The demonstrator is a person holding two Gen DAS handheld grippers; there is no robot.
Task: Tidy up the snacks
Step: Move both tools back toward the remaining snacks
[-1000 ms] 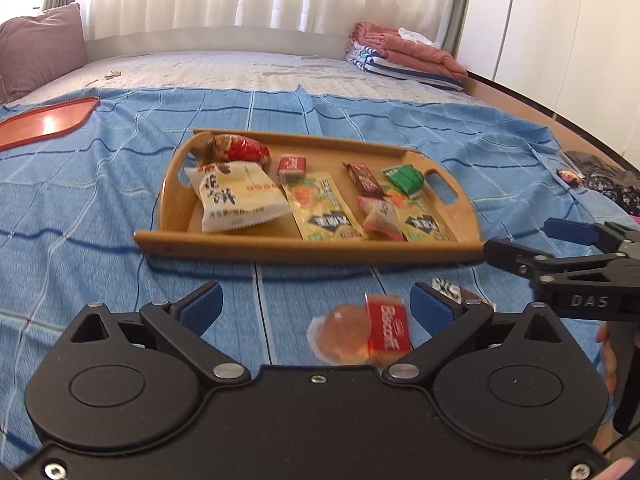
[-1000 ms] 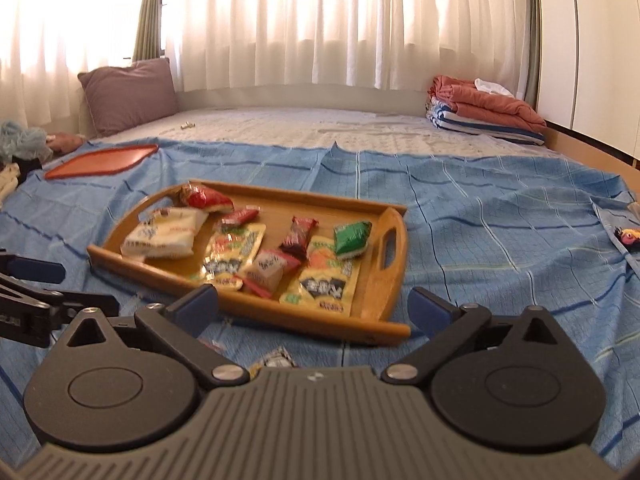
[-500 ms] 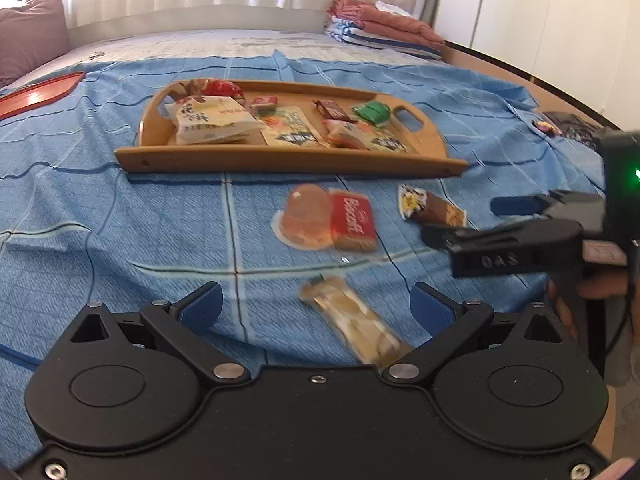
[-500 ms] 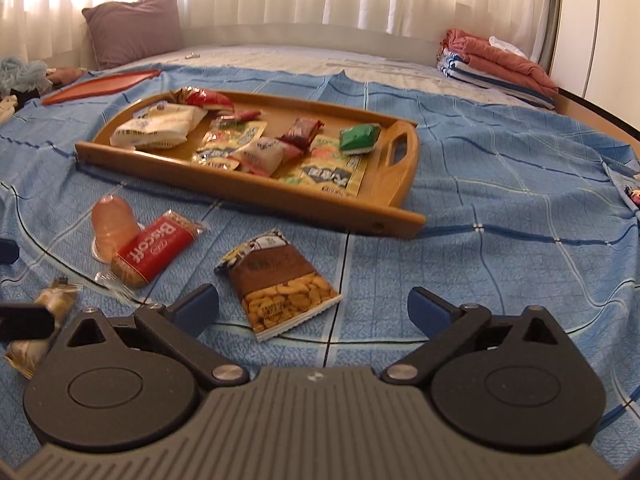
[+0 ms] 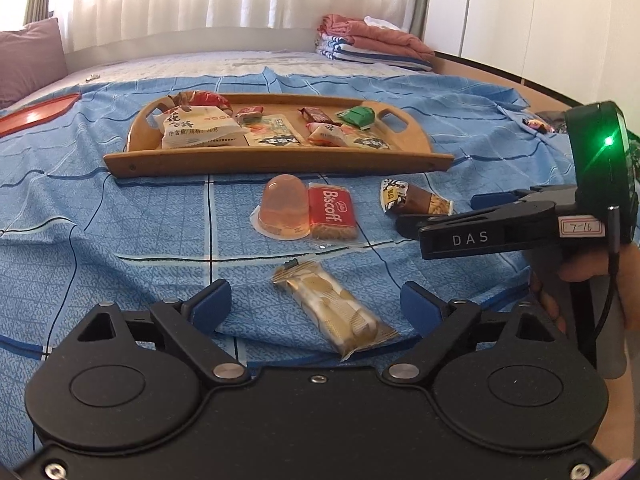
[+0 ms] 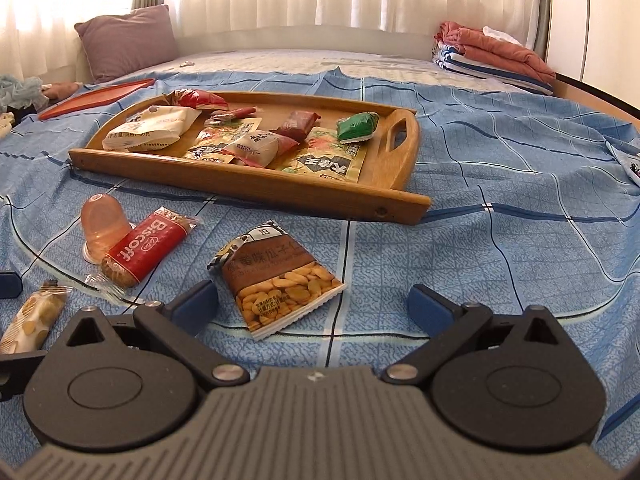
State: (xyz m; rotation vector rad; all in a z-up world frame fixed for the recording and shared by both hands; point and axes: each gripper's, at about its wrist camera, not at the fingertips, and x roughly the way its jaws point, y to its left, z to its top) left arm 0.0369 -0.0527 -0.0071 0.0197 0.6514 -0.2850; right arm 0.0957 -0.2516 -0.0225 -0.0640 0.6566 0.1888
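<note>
I hold both tools low over the blue bedspread [image 6: 500,184], short of the wooden tray [image 5: 276,162], which already carries a spread of packets. Four snacks lie loose on the near side of the tray: a jelly cup [image 5: 285,210] touching a red Biscoff pack [image 5: 333,216], a brown seed packet [image 6: 280,280], and a clear cracker sleeve [image 5: 334,312].

My left gripper [image 5: 316,306] is spread wide with nothing in it, the cracker sleeve lying between its blue pads [image 5: 212,304]. My right gripper [image 6: 314,306] is likewise agape and empty, the seed packet just ahead of it.

I judge everything here to be light. The film wrappers look slick and crinkly and the crackers brittle, so I would pinch the sleeve gently across its narrow width near the middle. The seed packet is soft and loosely filled; a crimped end seems the safer hold.

The left view shows the right tool side-on and the hand [image 5: 588,268] carrying it. The right view alone shows the seed packet's printed face and the red tray [image 6: 96,98] beyond the wooden one.
</note>
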